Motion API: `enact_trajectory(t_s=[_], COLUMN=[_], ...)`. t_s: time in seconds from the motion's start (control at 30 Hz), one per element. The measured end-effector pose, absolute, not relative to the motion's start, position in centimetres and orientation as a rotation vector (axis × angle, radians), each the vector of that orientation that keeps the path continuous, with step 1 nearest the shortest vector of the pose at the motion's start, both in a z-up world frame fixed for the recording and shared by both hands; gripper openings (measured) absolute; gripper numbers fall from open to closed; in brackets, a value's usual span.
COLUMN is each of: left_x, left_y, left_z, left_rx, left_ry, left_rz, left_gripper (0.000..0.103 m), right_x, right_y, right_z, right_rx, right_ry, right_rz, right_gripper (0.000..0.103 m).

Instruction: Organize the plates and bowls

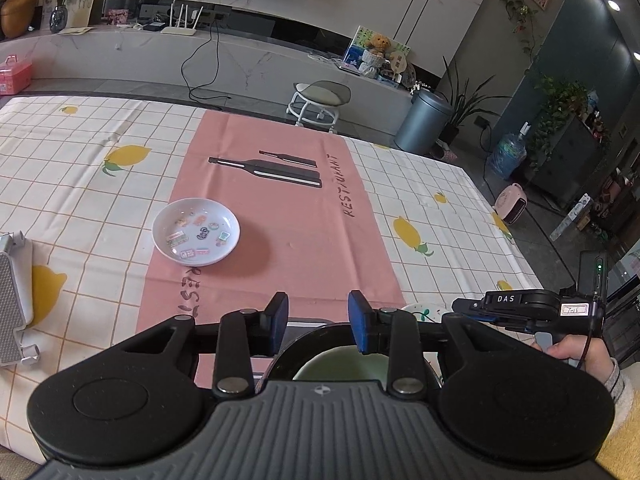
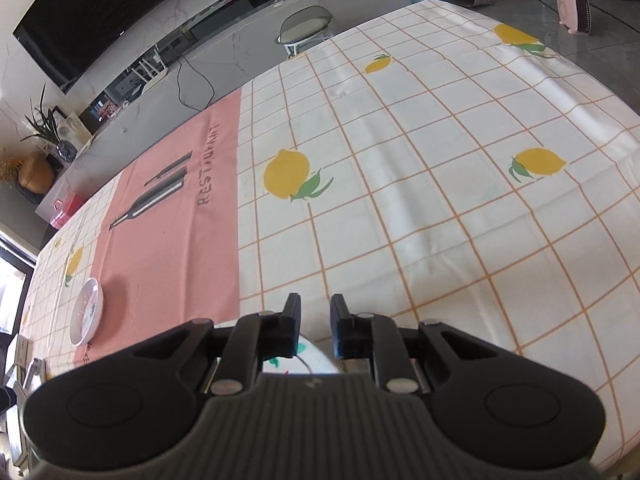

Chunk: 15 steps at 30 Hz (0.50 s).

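Observation:
A small white plate with coloured stickers [image 1: 196,231] lies on the pink runner, ahead and left of my left gripper [image 1: 318,320]; it shows edge-on in the right wrist view [image 2: 86,311]. My left gripper is open and empty, above a dark bowl with a pale green inside [image 1: 340,362] that is partly hidden under the fingers. My right gripper [image 2: 315,326] is open, just above a white plate with green and red marks [image 2: 308,360], mostly hidden by the gripper. That plate's edge shows in the left wrist view [image 1: 424,312], beside the right gripper's body [image 1: 528,306].
The table carries a white checked lemon cloth [image 2: 440,200] with a pink runner [image 1: 280,208]. A grey metal rack [image 1: 12,300] stands at the left edge. A stool [image 1: 320,98] and a bin [image 1: 424,120] stand beyond the far edge.

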State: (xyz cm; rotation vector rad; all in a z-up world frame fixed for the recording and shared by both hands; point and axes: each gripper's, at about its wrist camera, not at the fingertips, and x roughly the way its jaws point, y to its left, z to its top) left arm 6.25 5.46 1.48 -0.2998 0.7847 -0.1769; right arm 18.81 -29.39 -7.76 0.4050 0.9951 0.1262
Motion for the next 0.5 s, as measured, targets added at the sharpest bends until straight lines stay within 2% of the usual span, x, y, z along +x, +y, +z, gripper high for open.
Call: enact_trajectory(t_s=[0.3, 0.5], left_x=[5.9, 6.0], left_y=[5.5, 6.8], left_z=[2.0, 2.6], left_rx=[-0.259, -0.246], left_ry=[0.768, 0.763], left_rz=[-0.128, -0.057], left_gripper=[0.040, 0.041], right_x=[18.0, 17.0], right_y=[-27.9, -27.4], right_z=[-7.5, -5.8], right_rx=[0.261, 0.220], right_ry=[0.990, 0.886], right_rz=[0.109, 0.096], right_gripper=[0.016, 0.016])
